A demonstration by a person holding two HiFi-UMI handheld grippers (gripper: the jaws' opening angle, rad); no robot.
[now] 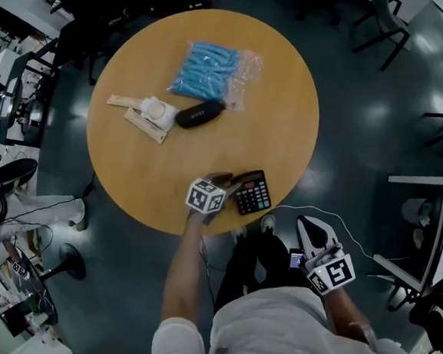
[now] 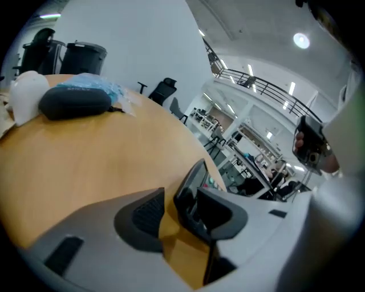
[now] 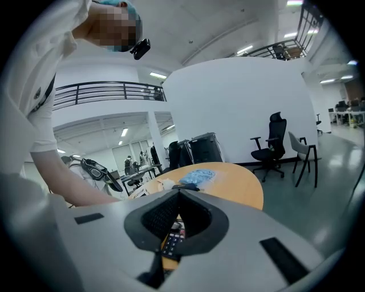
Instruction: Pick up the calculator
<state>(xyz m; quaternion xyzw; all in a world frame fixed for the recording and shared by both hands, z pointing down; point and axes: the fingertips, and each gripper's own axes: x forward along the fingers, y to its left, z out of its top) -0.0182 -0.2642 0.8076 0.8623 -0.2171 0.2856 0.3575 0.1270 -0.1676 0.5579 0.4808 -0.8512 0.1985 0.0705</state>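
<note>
One round wooden tabletop [image 1: 279,129] carries everything. The left gripper [image 2: 177,208] is down at the near edge, jaws partly apart and straddling the calculator [image 1: 252,193]. One jaw looks to be against the calculator's side and the other shows a clear gap, so nothing is clamped yet. The right gripper [image 3: 179,195] hangs off the tabletop on the person's right, jaw tips together, nothing in them. Step in hand, as I read it: close on the calculator. To do it well, centre the body between the pads before squeezing so the closing jaw doesn't shove it sideways. It sits close to the rim, so a push could send it off. Grip the case sides, not keys or screen, seat the pads deep enough for a flat hold, then lift straight up. Slim hard plastic will likely slip if only a corner is pinched. Counts, big to small: 1 tabletop, 2 grippers, 1 clear bag of blue items [image 1: 210,69], 1 black case [image 1: 199,114], 1 white round object on tan strips [image 1: 156,110], 1 calculator.
</note>
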